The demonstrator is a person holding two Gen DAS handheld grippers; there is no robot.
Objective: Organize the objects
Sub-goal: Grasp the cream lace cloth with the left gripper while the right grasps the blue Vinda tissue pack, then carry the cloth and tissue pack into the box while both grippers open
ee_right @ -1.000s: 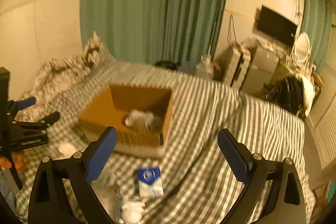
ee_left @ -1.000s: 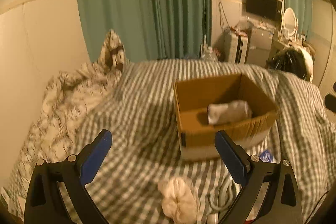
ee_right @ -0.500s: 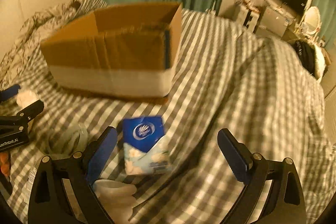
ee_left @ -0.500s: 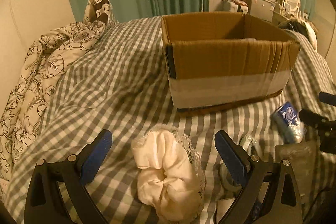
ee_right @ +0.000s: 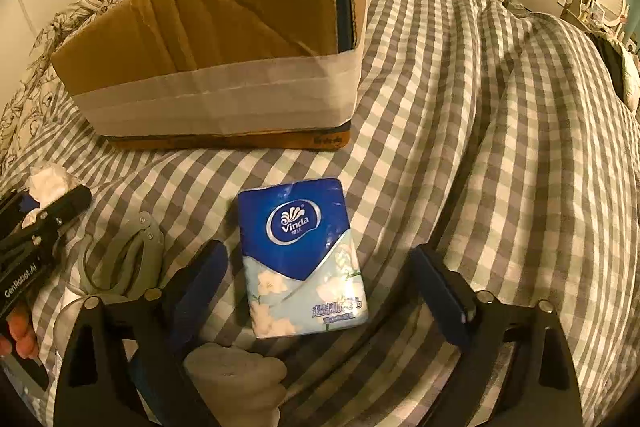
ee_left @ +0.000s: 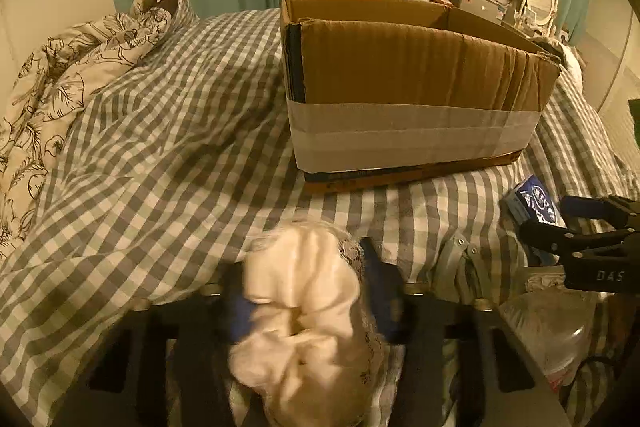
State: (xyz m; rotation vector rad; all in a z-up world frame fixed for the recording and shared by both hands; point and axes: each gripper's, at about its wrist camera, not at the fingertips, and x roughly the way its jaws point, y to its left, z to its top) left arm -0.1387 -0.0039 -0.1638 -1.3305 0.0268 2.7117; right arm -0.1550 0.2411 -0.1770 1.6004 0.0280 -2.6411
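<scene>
Since half a second ago the left gripper has gone from wide open, straddling the cloth, to pinched in on it; blue pads press both sides of the cream bundle, which sits on the bed just short of the box. So the grasp looks made, lift and carry to the box likely next. The right gripper has dropped lower over the tissue pack; its jaws are spread wide, holding nothing, pads either side of the pack and clear of it. Looks like the pack is the right side's next pick, not yet gripped. Count: one box, open top, contents hidden from both views now. One cloth bundle. One tissue pack, lying flat near the box front. One grey tool, scissor-like, between the two grippers. One grey wad under the right gripper, can't tell what it is. One clear plastic item at the left view's lower right, blurry. Two grippers.
</scene>
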